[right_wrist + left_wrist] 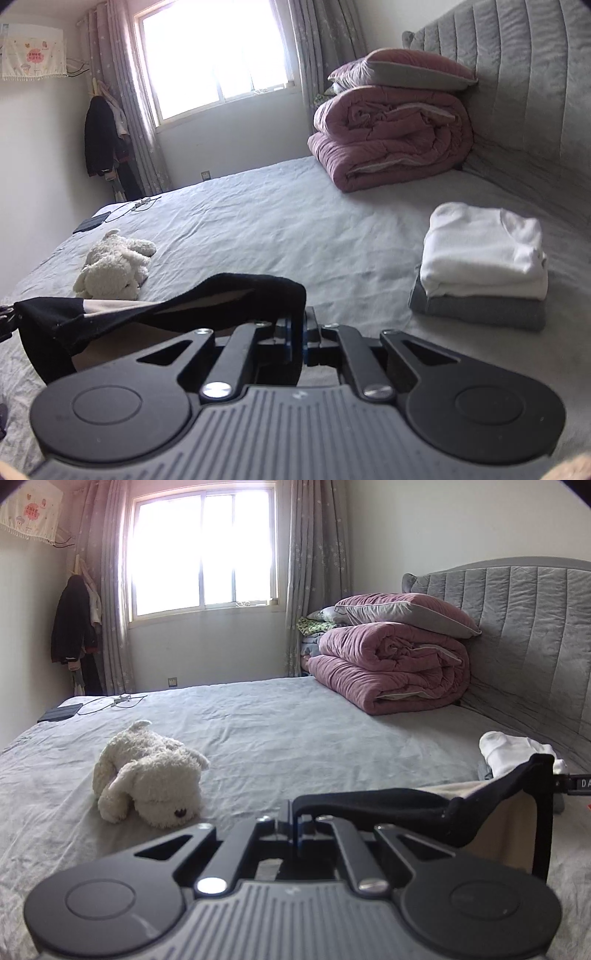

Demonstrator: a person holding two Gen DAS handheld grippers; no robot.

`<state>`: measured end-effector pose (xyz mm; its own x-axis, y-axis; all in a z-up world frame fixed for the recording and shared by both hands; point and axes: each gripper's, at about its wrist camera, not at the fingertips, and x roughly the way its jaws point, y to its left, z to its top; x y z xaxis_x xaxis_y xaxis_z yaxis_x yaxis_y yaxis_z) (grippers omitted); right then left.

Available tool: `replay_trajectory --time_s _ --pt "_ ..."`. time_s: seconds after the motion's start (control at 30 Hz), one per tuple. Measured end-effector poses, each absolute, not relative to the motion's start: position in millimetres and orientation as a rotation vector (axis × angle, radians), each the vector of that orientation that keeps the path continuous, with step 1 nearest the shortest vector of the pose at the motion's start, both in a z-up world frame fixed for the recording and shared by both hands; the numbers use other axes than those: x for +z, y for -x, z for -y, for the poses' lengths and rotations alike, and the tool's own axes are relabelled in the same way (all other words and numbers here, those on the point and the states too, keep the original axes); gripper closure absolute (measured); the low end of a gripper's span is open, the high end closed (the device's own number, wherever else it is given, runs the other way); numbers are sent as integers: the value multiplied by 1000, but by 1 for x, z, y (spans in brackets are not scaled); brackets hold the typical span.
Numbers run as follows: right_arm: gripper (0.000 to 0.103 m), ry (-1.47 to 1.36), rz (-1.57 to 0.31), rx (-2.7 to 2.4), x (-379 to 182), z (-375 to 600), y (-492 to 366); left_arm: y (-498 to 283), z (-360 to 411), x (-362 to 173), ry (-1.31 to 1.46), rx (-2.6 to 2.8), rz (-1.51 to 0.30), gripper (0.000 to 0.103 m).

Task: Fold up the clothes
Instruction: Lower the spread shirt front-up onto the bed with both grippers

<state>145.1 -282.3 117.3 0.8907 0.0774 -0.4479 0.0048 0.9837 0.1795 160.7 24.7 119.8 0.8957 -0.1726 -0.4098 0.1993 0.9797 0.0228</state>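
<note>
A black-and-beige garment (159,314) hangs stretched above a grey bed (295,731), each end pinched in the clamped left gripper (295,830) and right gripper (297,343). Folded white and grey clothes (484,266) sit stacked nearby. Wall banner (35,55) text is unreadable.

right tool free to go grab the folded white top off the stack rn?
Probably not. The right tool is shut on the black-and-beige garment, which the left tool grips too. The bed toward the white top lies bare, but it must let go first.
</note>
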Motion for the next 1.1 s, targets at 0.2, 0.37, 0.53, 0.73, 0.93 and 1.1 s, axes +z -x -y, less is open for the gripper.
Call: replay_trajectory --time_s 0.2,0.37,0.53,0.73,0.93,1.1 --pt "98 -120 -482 14 109 281 -194 -208 -21 111 -45 -162 -460 101" --pt "98 -70 -526 7 83 270 -228 -251 -22 85 -22 -126 -537 101" --pt "98 -55 -589 32 52 261 -257 -290 -26 49 -9 -82 -627 101" --pt "98 -93 -673 38 19 260 -284 -317 -24 10 2 -49 -708 100" --pt "91 -121 -720 32 -2 259 -296 -325 -19 -15 -2 -37 -732 95" --pt "86 -106 -723 28 -5 255 -298 -325 -17 -19 -21 -17 -719 89"
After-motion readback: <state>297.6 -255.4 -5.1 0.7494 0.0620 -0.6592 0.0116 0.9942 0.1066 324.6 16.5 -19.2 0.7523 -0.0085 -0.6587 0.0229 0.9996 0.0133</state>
